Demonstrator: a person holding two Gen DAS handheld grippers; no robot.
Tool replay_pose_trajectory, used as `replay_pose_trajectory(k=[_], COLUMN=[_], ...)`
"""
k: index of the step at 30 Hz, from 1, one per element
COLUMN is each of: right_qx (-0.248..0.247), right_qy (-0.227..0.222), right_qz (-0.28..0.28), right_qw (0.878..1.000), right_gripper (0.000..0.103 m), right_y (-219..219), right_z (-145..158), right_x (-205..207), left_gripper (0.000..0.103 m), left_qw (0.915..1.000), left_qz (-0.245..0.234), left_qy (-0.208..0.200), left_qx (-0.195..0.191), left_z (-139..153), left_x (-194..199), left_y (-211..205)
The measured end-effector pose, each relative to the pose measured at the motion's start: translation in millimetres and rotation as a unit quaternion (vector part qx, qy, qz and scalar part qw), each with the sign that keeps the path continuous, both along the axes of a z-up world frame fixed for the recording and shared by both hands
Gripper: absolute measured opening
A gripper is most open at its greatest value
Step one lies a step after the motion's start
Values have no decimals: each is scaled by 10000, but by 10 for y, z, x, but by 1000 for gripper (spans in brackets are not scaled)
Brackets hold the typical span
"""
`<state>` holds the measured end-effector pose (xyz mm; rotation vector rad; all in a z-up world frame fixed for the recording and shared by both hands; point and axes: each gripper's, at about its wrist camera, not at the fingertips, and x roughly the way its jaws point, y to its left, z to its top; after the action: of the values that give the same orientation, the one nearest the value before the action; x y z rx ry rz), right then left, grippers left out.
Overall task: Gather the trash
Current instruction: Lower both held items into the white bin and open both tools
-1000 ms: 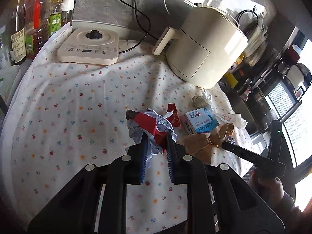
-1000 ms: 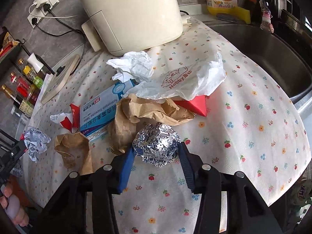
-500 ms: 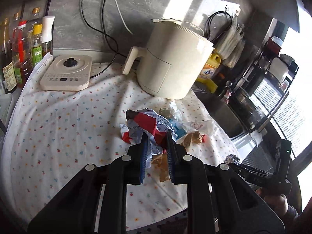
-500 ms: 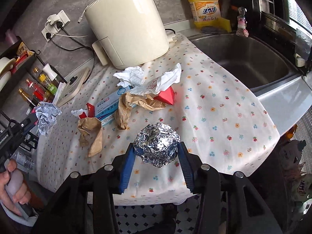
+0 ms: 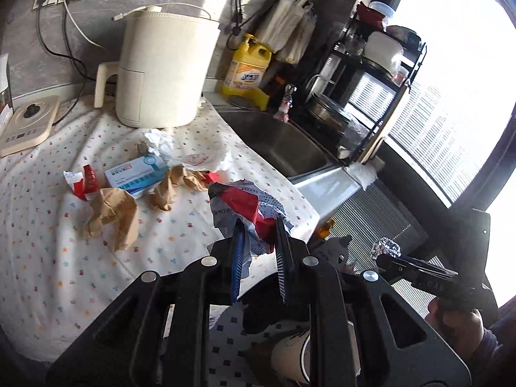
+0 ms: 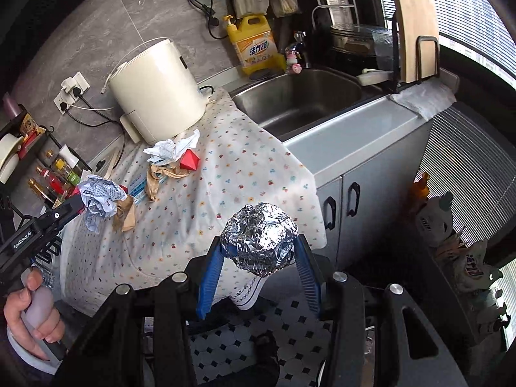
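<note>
My left gripper [image 5: 258, 225] is shut on a crumpled red, white and grey wrapper [image 5: 245, 206], held in the air past the counter's front edge. My right gripper [image 6: 259, 245] is shut on a ball of crumpled foil [image 6: 261, 238], also lifted off the counter and over the tiled floor. The foil ball [image 5: 385, 247] shows at the right in the left wrist view, the wrapper [image 6: 96, 198] at the left in the right wrist view. On the flowered cloth [image 5: 48, 225] lie brown paper [image 5: 111, 214], a blue and white box [image 5: 135, 175], a white tissue [image 5: 158, 140] and a red scrap [image 5: 85, 182].
A cream appliance [image 5: 161, 71] stands at the back of the counter, a yellow detergent bottle [image 5: 246, 67] beside the steel sink [image 6: 300, 96]. A dish rack [image 5: 367, 96] stands right of the sink. Grey cabinet doors [image 6: 348, 206] and a black and white tiled floor [image 6: 290, 329] lie below.
Both grippers have pulled back and up from the counter with their loads. The wrapper and the foil ball now hang beyond the counter's edge, and the floor has come into view.
</note>
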<state>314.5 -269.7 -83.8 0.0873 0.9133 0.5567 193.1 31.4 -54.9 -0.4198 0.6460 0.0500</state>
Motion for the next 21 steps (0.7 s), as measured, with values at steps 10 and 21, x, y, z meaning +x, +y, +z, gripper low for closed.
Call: replay_pose_trajectory(k=[10,21], right_qx=[9,-56], right_qy=[109,289], right_qz=[-622,-917], right_qw=[9980,9954], right_gripper=[45,73], right_y=[-1069,-1908], right_z=[-127,-414], right_x=[-331,-772], left_gripper=[18,18], left_qw=[9961,9866], left_qz=[-840,-1496], left_qy=[264,643], left_qx=[52,-31], left_z=[-101,-427], left_x=[55,-93], left_y=[-1032,-2034])
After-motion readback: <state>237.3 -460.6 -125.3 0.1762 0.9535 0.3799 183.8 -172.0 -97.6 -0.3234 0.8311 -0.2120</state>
